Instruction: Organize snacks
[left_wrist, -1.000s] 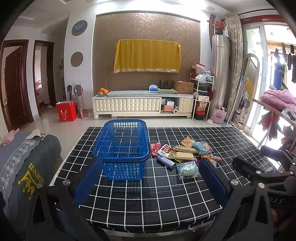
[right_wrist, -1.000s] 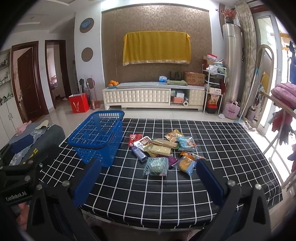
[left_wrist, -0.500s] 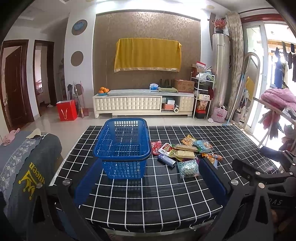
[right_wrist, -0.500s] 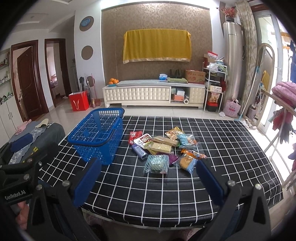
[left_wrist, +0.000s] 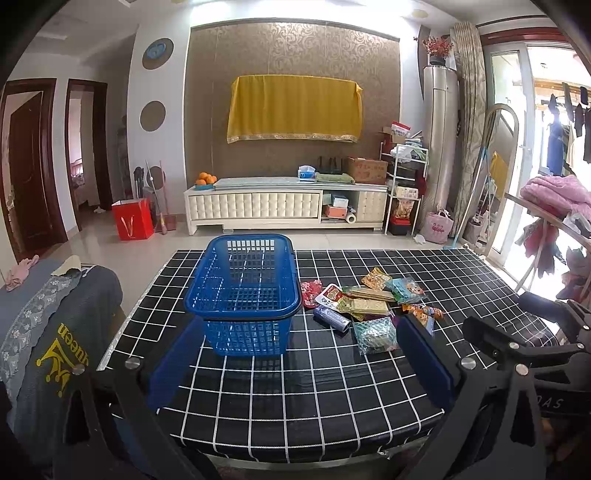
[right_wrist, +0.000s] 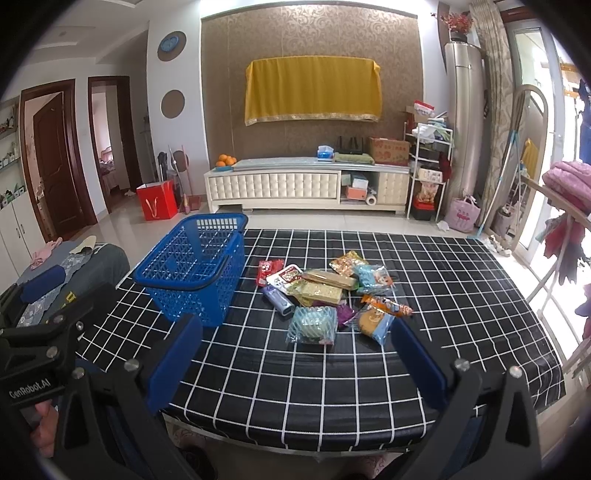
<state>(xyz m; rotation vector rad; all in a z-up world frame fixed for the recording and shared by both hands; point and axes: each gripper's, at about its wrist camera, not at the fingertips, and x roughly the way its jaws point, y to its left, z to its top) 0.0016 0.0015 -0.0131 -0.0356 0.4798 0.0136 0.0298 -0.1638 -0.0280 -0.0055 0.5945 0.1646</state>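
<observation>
- My left gripper and right gripper both hang spread wide, holding nothing.
- Blue basket sits empty on the checked table.
- Snack packets are piled just beside it.

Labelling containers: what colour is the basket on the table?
Blue, all over; the basket shows best in the left wrist view.

The basket is showing as glossy blue plastic lattice. The table covering is reading as smooth, faintly shiny black sheet with white grid lines. The snack packets are presenting crinkled glossy film. Gripper pads are appearing matt blue on black plastic frames.
</observation>
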